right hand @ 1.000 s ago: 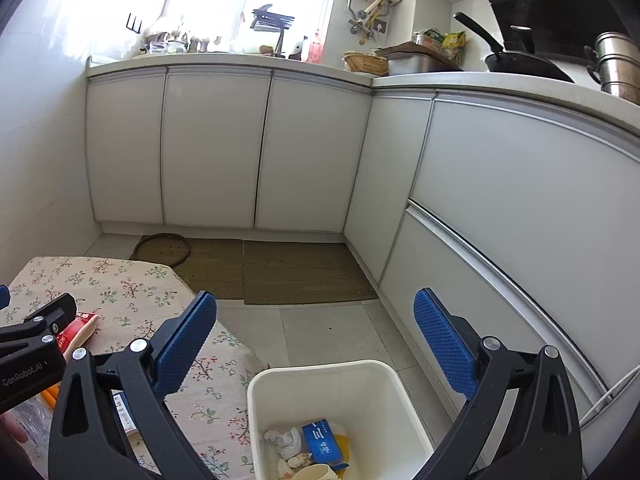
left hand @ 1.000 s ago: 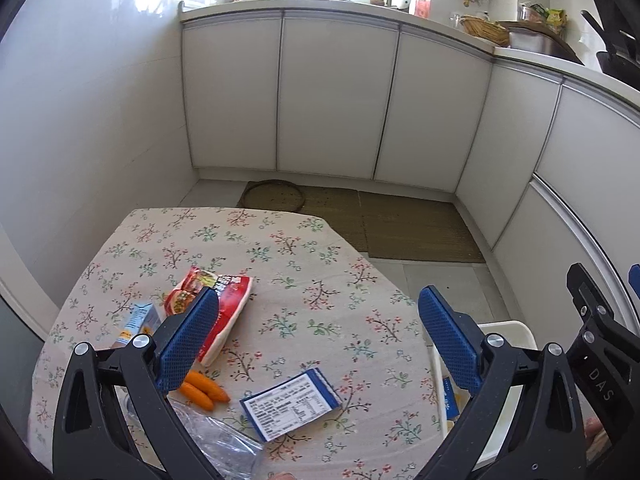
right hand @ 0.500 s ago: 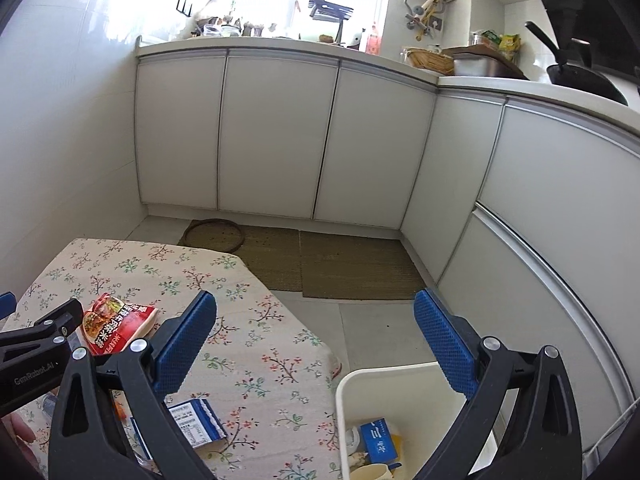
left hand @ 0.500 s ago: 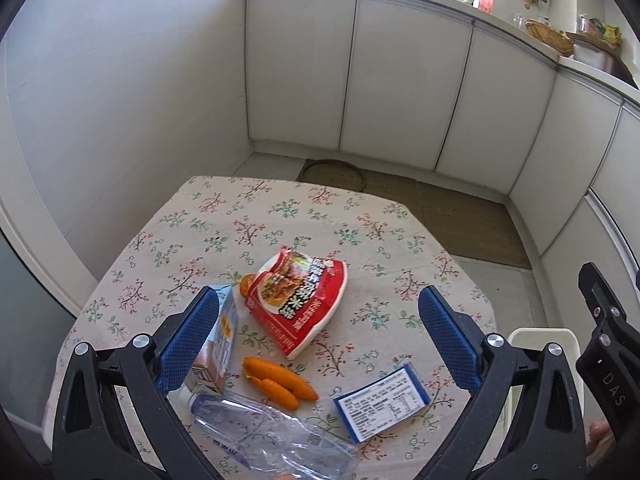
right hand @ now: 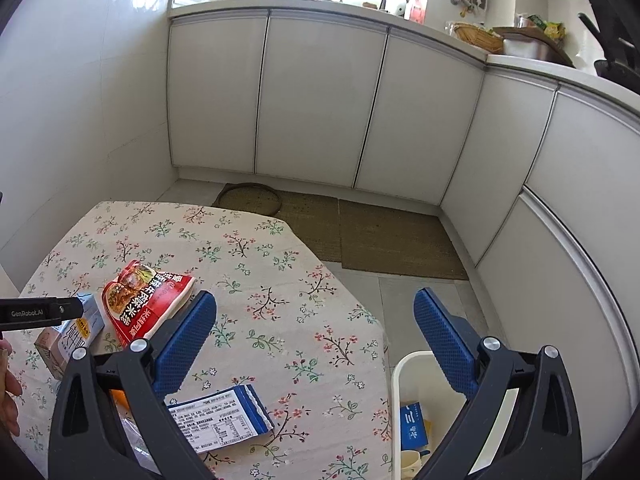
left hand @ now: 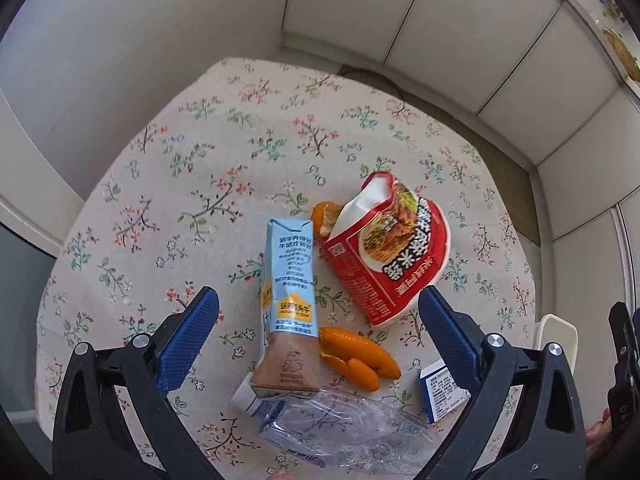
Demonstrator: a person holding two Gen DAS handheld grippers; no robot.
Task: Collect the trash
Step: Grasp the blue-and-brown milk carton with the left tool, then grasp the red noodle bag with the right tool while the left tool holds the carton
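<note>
**Left gripper over the pile, nothing held yet**

The left gripper [left hand: 318, 308] hangs wide open and empty above the trash on the surface [left hand: 224, 148]. The carton [left hand: 289, 304] lies between its jaws, its near end resting on the crushed bottle [left hand: 344, 432]. Peels [left hand: 358, 354] lie just right of the carton, the red bag [left hand: 390, 248] farther right, and a blue box [left hand: 442, 394] sits near the right finger. The right gripper [right hand: 314, 338] is also wide open and empty, between the surface and the bin [right hand: 398, 376], which already holds some trash.

Risks, as I judge them: the items crowd together, so closing on the carton could catch a peel or nudge the bottle, which looks likely to roll. The carton may crumple and slip if pinched near its soft end. The bag is open and could spill when lifted.

Compared with a second ago, the left view has tilted down and come closer: the carton now sits centred between the fingers. The right view has swung from the bin toward the surface.
</note>
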